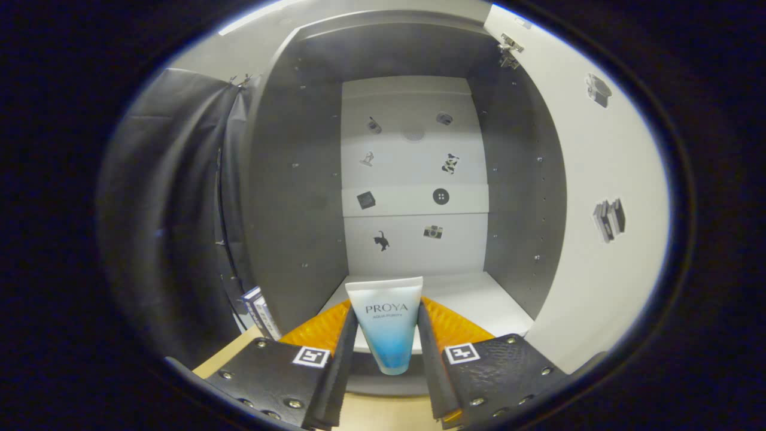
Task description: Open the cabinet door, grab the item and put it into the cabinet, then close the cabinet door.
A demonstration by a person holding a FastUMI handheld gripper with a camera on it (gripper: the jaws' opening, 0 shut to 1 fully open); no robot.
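We are gripping the cosmetic tube point(386, 326) upright between closed jaws. The open cabinet point(508, 179) is lying straight ahead, its bottom shelf point(473, 296) just beyond.

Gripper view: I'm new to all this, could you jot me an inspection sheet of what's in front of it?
Surface: white cabinet floor, bare ahead of the fingers; wooden tabletop below.
Job's things: tube upright between the fingers; cabinet with door swung open.
Clutter: small box left of the cabinet.
Grippers: gripper shut on the tube, both fingers pressing its sides.
Cables: nothing seen.
Surroundings: black cloth on the left; small stickers on the cabinet's back panel.
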